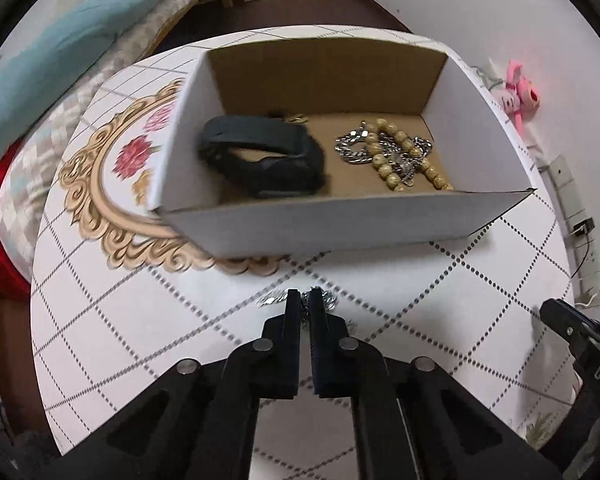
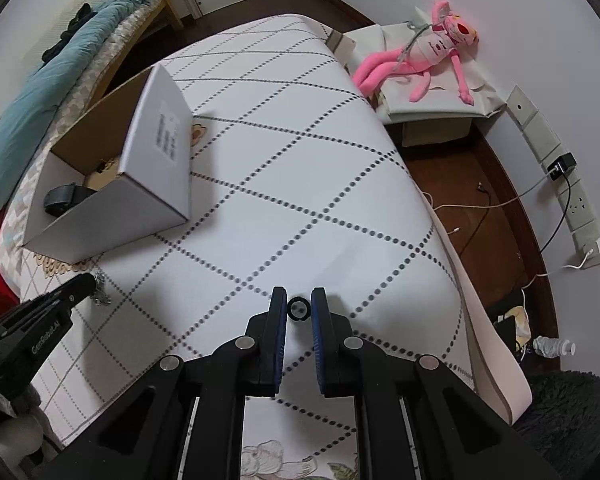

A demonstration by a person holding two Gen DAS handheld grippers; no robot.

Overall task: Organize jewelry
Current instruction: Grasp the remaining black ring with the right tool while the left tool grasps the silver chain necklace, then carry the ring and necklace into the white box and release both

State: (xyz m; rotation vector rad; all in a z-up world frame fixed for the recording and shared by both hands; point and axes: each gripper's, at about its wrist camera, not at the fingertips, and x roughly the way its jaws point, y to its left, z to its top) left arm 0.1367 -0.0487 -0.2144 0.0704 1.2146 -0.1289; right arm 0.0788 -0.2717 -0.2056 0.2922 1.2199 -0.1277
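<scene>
Gripping silver chain [image 1: 278,300]; left claw [image 1: 305,300] low.

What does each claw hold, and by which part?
Left claw: a silver chain, pinched mid-length. Right claw: a small black ring, gripped at its sides.

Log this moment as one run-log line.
left hand-held gripper: shut on silver chain | right hand-held gripper: shut on dark ring | cardboard box: black band, bead bracelet, chain

The box [image 1: 340,224] near wall stands ahead of the left hand-held gripper [image 1: 305,300]; its top is open.
</scene>
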